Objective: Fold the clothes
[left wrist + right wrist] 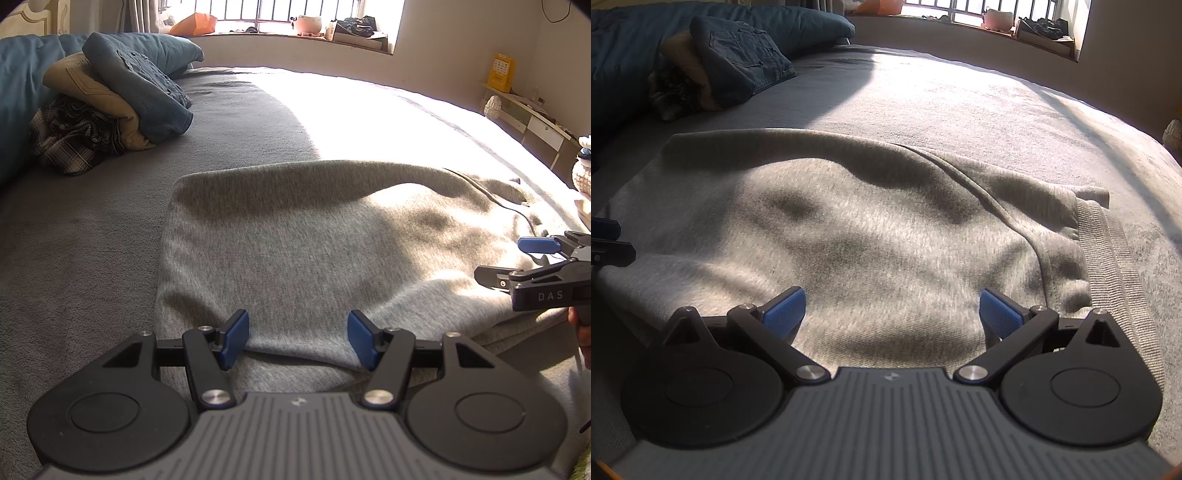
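Note:
A grey sweatshirt (332, 240) lies folded on the grey bed cover, its ribbed hem (1108, 251) at the right. My left gripper (299, 341) is open at the garment's near left edge. A fold of fabric lies between its blue pads (234, 339), which do not squeeze it. My right gripper (892, 314) is open over the near right part of the sweatshirt (868, 229), with nothing pinched. The right gripper (509, 260) also shows at the right edge of the left wrist view, and the left gripper (605, 240) at the left edge of the right wrist view.
A pile of folded jeans (147, 85), tan cloth and a plaid garment (74, 136) sits at the far left by a blue duvet (18, 92). Beyond the bed are a cluttered window sill (295, 35) and a shelf with a yellow box (500, 74).

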